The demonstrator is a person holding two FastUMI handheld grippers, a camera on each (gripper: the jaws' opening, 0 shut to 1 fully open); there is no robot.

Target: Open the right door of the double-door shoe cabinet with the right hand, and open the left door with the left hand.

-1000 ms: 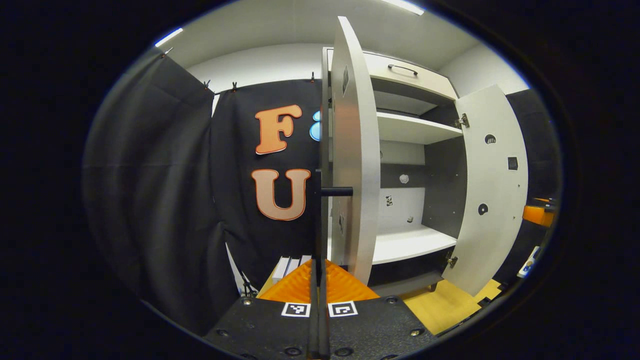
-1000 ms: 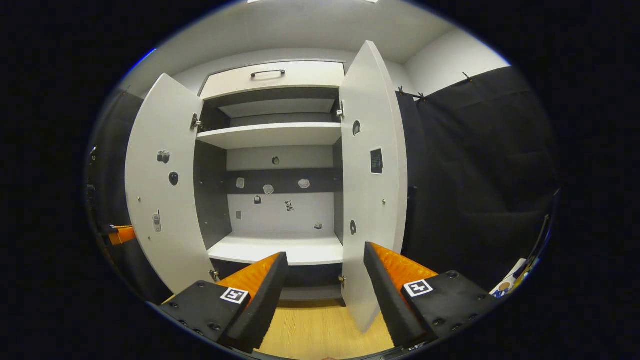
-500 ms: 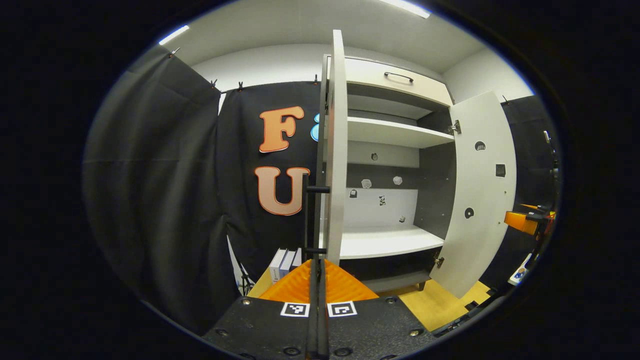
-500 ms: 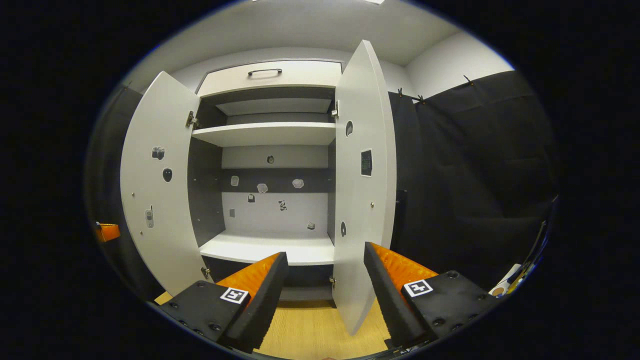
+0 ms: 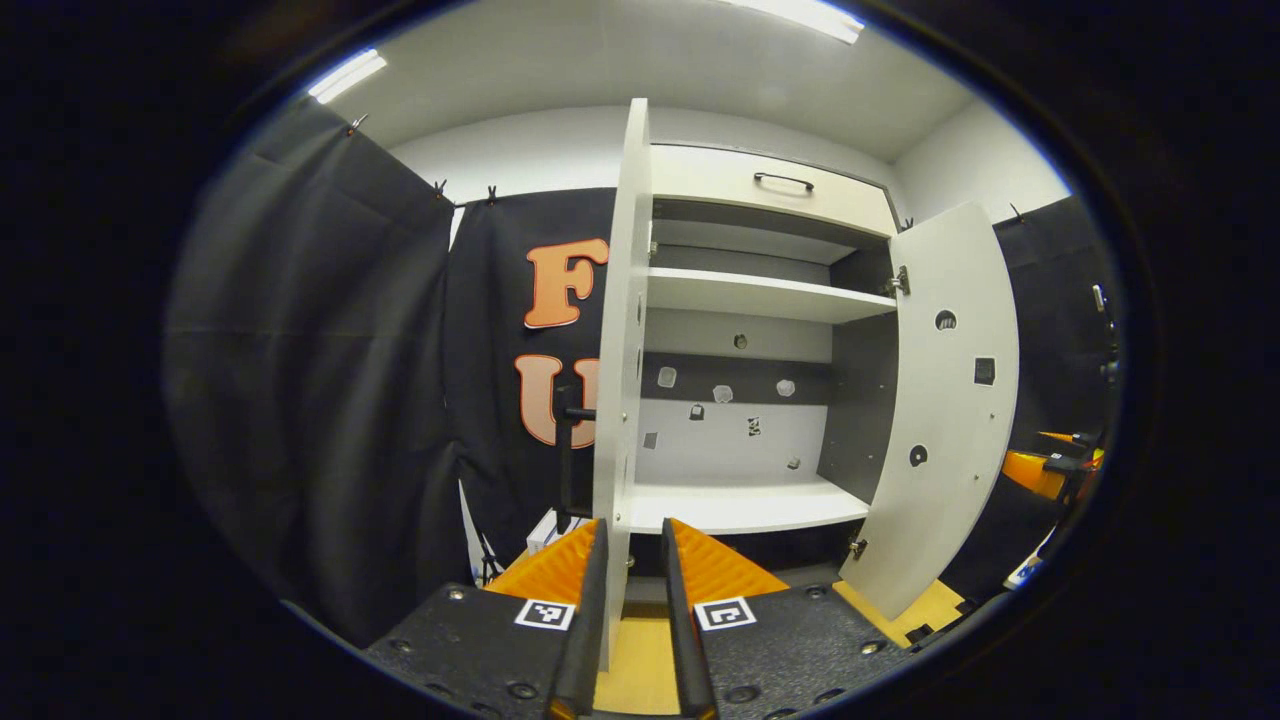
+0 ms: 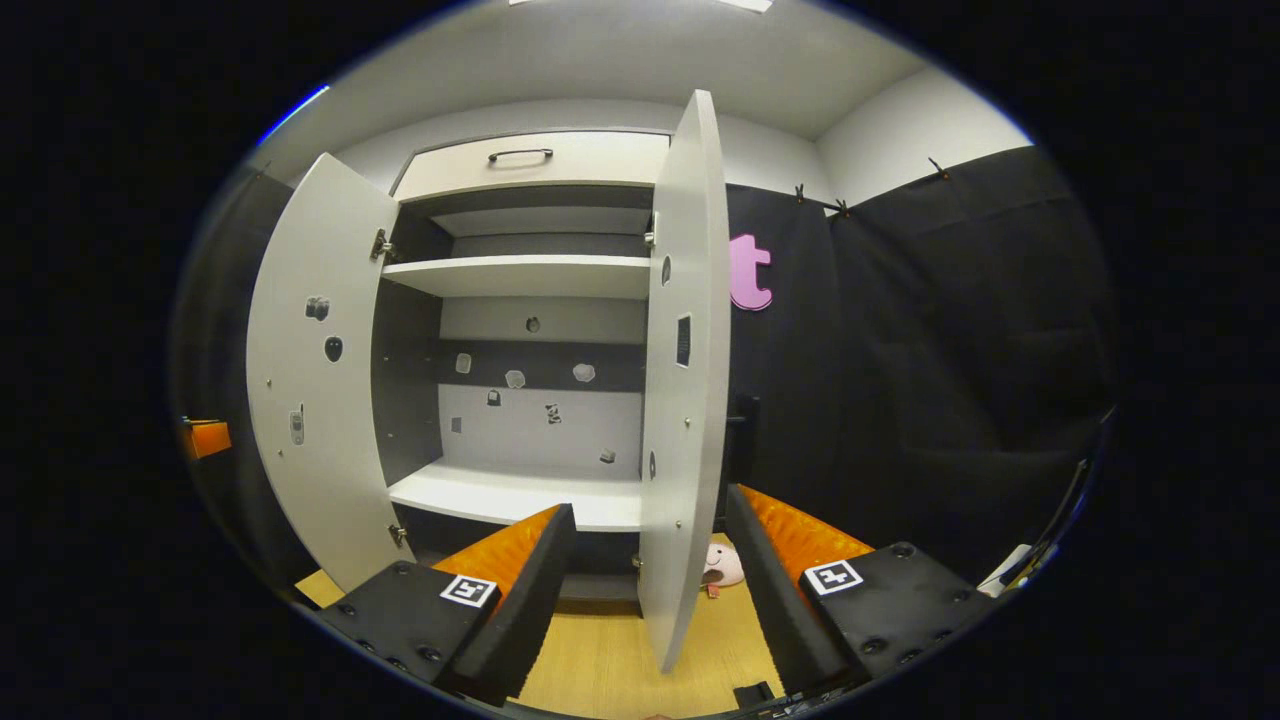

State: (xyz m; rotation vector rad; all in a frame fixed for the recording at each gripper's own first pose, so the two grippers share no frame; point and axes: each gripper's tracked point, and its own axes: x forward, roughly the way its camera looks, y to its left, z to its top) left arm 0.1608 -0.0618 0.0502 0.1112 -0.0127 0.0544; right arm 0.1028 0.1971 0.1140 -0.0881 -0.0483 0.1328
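The white shoe cabinet [image 5: 765, 295] stands with both doors swung out and its dark inside and shelves showing. In the left gripper view the left door [image 5: 620, 350] is edge-on straight ahead, its black bar handle [image 5: 568, 460] on the outer face. My left gripper [image 5: 633, 545] is open, its fingers apart on either side of that door's lower edge and off the handle. In the right gripper view the right door [image 6: 680, 380] is nearly edge-on, with its black handle [image 6: 745, 440] behind it. My right gripper [image 6: 650, 510] hangs wide open in front of it, holding nothing.
A drawer with a black handle [image 6: 520, 154] tops the cabinet. A pink toy [image 6: 722, 565] lies on the wooden floor [image 6: 600, 660] by the right door. Small boxes [image 5: 545, 530] stand left of the cabinet. Black cloth walls close in both sides.
My left gripper has opened, let go of the left door's handle and drawn back. The right door now stands wider, more edge-on to the right gripper, which stayed open.
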